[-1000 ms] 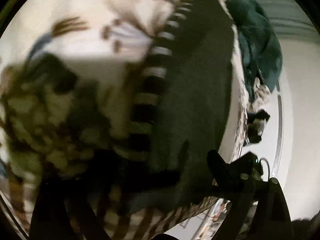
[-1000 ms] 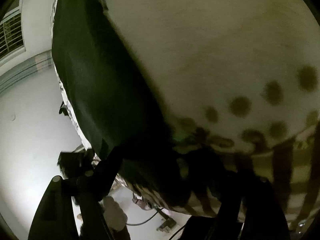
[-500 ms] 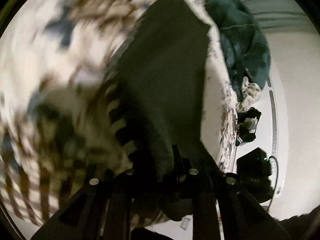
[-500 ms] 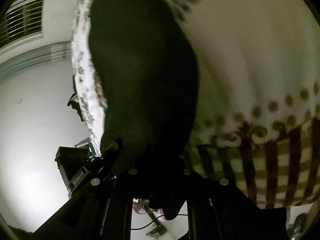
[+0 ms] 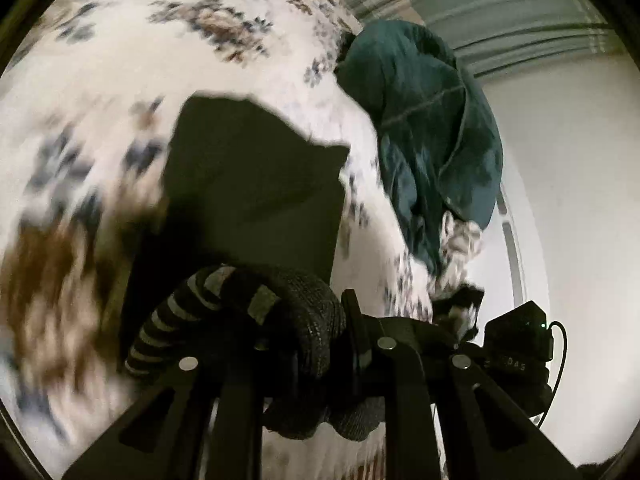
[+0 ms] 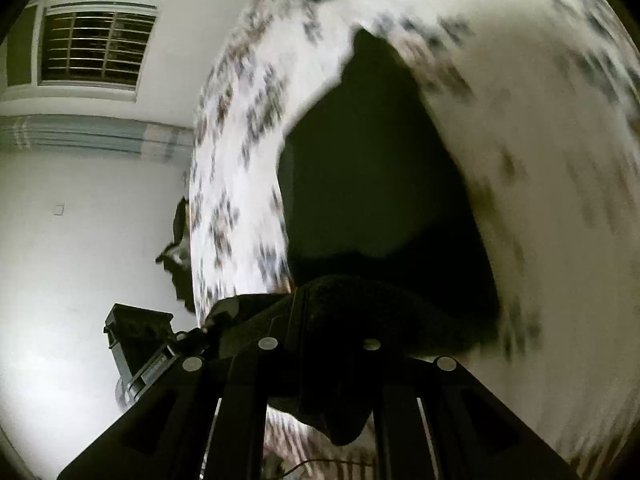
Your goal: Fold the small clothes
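Note:
A small dark garment (image 5: pixel 256 200) lies on a flowered white bedspread (image 5: pixel 120 80). Its near edge, with a striped cuff (image 5: pixel 176 312), is rolled up and lifted off the bed. My left gripper (image 5: pixel 320 344) is shut on that bunched near edge. In the right wrist view the same dark garment (image 6: pixel 384 184) stretches away over the bedspread (image 6: pixel 540 160), and my right gripper (image 6: pixel 320 344) is shut on its near edge, with a fold of cloth hanging below the fingers.
A dark teal garment (image 5: pixel 424 140) is heaped on the bed's far right, with a small patterned piece (image 5: pixel 460 240) below it. A black device (image 5: pixel 520 340) sits beyond the bed's edge. White walls and a barred window (image 6: pixel 96 48) are at the left of the right wrist view.
Both grippers went from open beside the garment to shut on its near edge. Both then rose and pulled back, lifting that edge, so more of the bed shows.

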